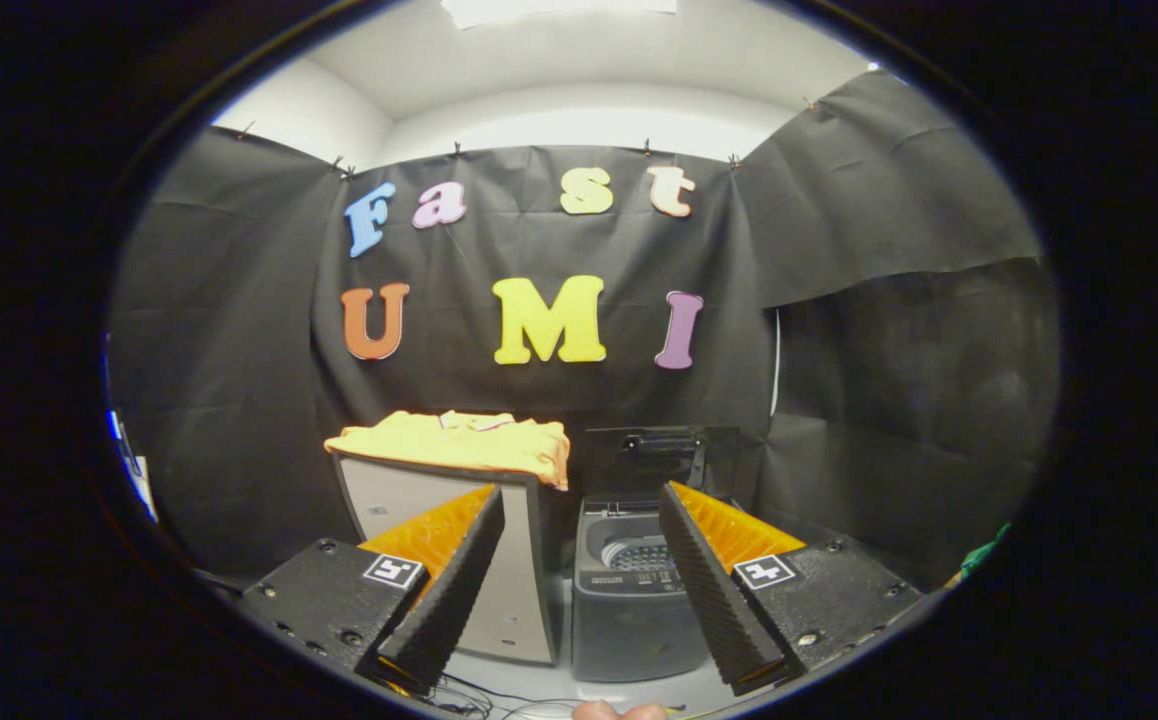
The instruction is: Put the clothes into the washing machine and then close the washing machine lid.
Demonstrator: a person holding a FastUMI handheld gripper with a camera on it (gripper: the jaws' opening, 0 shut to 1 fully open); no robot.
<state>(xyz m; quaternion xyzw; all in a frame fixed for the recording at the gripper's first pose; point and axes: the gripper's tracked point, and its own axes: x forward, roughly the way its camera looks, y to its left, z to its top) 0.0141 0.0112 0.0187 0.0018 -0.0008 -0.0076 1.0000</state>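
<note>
Washing machine [629, 600] sits low in the middle of the frame, a small dark grey top-loader with its lid [661, 458] standing straight up at the back, so the drum opening is wide open and ready. Right beside it, a bit left of center, is a light-colored box or cabinet [514, 570] that stands taller than the machine, and the yellow clothes [459, 442] are lying folded flat on top of it, one edge drooping over the corner nearest the machine. The gripper [579, 515] is spread wide with nothing between its fingers, and it's well back from everything; the left finger overlaps the front of the cabinet in the view, and the right one overlaps the machine's right side. There's a bit of green something at the lower right of the frame, can't tell what it is, and what looks like a fingertip at the very bottom. So I'd say nothing's started yet, the step in hand is going for the clothes. My take: come up and in toward the upper middle-left, keep the fingers spread, and bite into the thick bunched part of the pile instead of the thin hanging edge, so the whole bundle lifts at once and doesn't unfold. Then it's only a short hop right and down into the drum, watching that upright lid.
</note>
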